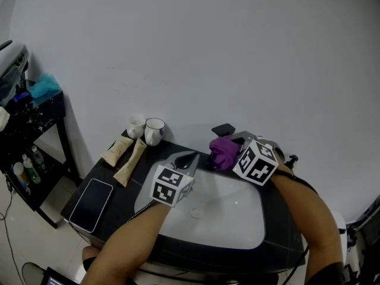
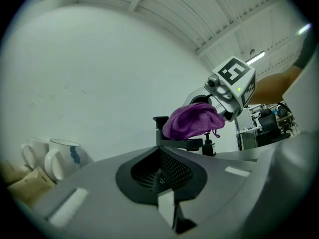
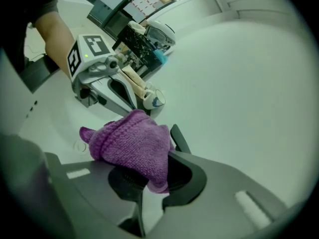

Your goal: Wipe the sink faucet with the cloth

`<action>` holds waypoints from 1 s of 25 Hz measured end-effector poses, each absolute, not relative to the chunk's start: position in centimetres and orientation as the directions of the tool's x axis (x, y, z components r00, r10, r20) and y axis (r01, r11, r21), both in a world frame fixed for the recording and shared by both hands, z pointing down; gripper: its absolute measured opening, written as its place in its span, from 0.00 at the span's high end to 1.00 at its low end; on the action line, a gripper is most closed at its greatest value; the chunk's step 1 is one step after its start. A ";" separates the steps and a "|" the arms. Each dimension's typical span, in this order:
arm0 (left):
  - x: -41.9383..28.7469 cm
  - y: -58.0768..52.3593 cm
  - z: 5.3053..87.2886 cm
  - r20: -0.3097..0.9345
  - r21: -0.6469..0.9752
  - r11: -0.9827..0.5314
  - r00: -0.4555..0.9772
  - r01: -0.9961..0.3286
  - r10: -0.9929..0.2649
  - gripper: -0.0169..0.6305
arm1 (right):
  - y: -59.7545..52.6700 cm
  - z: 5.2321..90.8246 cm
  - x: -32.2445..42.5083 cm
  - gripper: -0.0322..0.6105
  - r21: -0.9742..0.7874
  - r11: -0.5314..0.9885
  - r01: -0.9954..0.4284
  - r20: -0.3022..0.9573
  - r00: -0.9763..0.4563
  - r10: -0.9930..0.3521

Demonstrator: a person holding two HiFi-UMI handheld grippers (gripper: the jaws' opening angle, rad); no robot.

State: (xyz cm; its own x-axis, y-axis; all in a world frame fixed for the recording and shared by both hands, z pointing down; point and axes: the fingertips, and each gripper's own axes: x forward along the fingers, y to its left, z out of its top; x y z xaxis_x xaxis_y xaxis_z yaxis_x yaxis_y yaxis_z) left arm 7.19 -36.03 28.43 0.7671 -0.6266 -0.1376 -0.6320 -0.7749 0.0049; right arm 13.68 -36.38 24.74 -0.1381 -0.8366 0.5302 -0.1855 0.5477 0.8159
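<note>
Purple cloth point(image 1: 224, 152) on black faucet point(image 2: 180, 144), wiping contact.
Right gripper point(image 3: 147, 183) grasps cloth to rub faucet; left gripper point(image 2: 160, 180) clenched, empty, parked aside.

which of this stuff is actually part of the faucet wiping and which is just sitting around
In the job:
purple cloth, clamped in the right gripper
black faucet beneath it
white sink

Just lying about:
two mugs
two beige tubes
dark phone on the counter
side shelf with bottles
left gripper, shut and empty
</note>
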 end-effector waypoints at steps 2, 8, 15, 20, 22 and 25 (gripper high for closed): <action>7.3 -36.1 28.3 -0.147 0.016 -0.777 0.768 -0.629 -0.624 0.95 | -37.6 24.6 14.0 0.87 0.822 0.532 -0.205 0.518 -0.120 -0.847; 7.3 -36.1 28.0 -0.166 0.038 -0.782 0.768 -0.622 -0.619 0.95 | -39.6 25.7 13.9 0.87 0.822 0.536 -0.190 0.537 -0.054 -0.842; 6.9 -36.5 28.1 -0.160 0.050 -0.776 0.762 -0.629 -0.628 0.95 | -39.9 26.6 13.6 0.88 0.793 0.584 -0.171 0.588 -0.032 -0.808; 7.0 -36.5 28.2 -0.153 0.045 -0.775 0.763 -0.630 -0.628 0.95 | -39.7 26.8 13.5 0.88 0.784 0.600 -0.159 0.603 -0.030 -0.797; 7.0 -36.5 28.2 -0.154 0.046 -0.775 0.762 -0.630 -0.629 0.95 | -39.6 26.9 13.5 0.88 0.776 0.608 -0.165 0.612 -0.033 -0.790; 7.0 -36.5 28.0 -0.162 0.049 -0.776 0.762 -0.629 -0.627 0.95 | -39.3 26.8 13.4 0.88 0.762 0.619 -0.192 0.622 -0.049 -0.781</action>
